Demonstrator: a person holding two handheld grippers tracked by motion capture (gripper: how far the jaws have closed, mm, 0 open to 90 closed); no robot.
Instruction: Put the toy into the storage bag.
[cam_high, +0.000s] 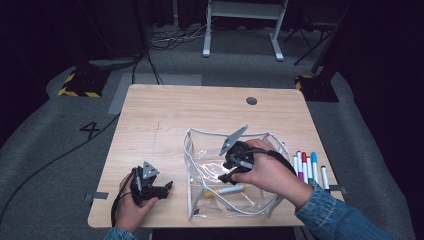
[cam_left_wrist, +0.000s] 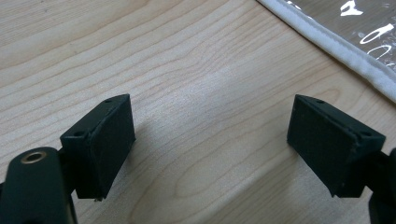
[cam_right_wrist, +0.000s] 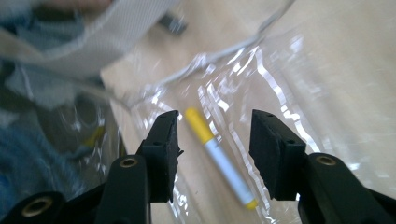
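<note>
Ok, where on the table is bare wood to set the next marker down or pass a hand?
Bare wood: the far half of the table beyond the clear pouch, and between the pouch and the left gripper. Crowded: the right edge, where markers lie beside the pouch.

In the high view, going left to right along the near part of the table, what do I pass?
Left tool → clear pouch with the yellow-capped marker lying inside → right tool, jaws apart above that marker → row of coloured markers on the table.
</note>
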